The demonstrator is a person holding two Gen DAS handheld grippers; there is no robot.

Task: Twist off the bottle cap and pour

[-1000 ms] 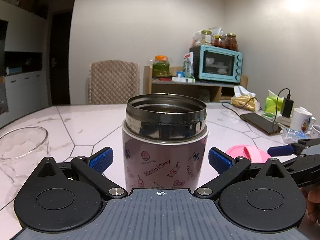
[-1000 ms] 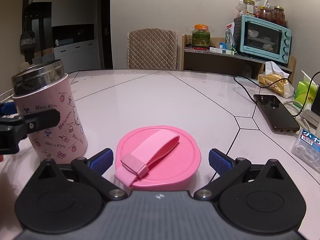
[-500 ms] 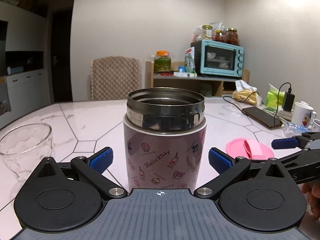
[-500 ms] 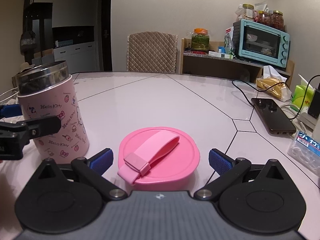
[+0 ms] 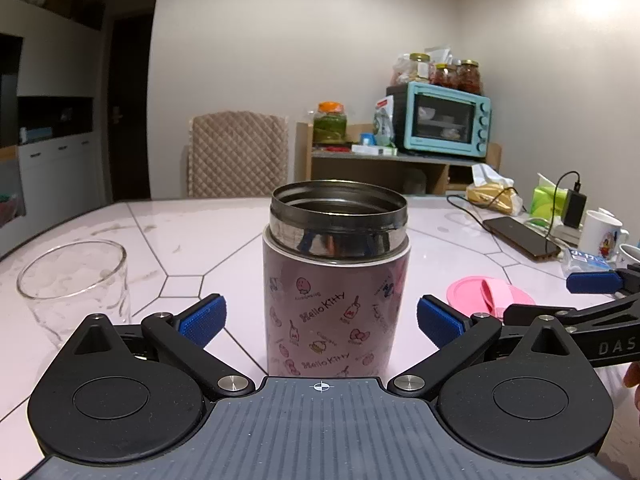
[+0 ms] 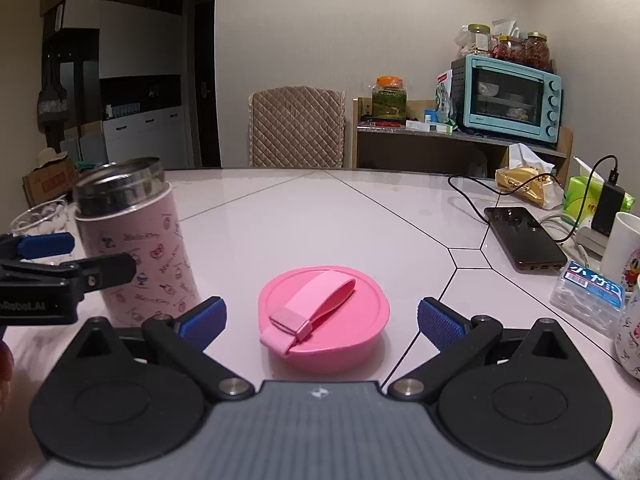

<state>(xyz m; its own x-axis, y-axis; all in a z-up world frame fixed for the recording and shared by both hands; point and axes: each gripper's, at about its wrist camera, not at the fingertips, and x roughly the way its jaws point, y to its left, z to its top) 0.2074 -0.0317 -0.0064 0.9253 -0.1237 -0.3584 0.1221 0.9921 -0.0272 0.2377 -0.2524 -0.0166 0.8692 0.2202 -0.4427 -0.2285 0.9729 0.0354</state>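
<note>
A pink Hello Kitty bottle (image 5: pixel 335 304) with an open steel mouth stands upright on the table, between the open fingers of my left gripper (image 5: pixel 320 316), which do not touch it. It also shows at the left of the right wrist view (image 6: pixel 138 248). Its pink cap (image 6: pixel 323 314) with a strap lies flat on the table in front of my open right gripper (image 6: pixel 322 318); it also shows in the left wrist view (image 5: pixel 490 294). An empty clear glass (image 5: pixel 74 280) stands left of the bottle.
A phone on a charging cable (image 6: pixel 524 240), a white mug (image 6: pixel 622 248), a small plastic box (image 6: pixel 588 294) and tissue packs lie along the table's right side. A chair (image 6: pixel 296 126) and a shelf with a teal oven (image 6: pixel 510 100) stand beyond the table.
Both grippers have drawn back a little from the bottle and the cap. Bottle and cap have stayed in place, and both grippers remain open.
</note>
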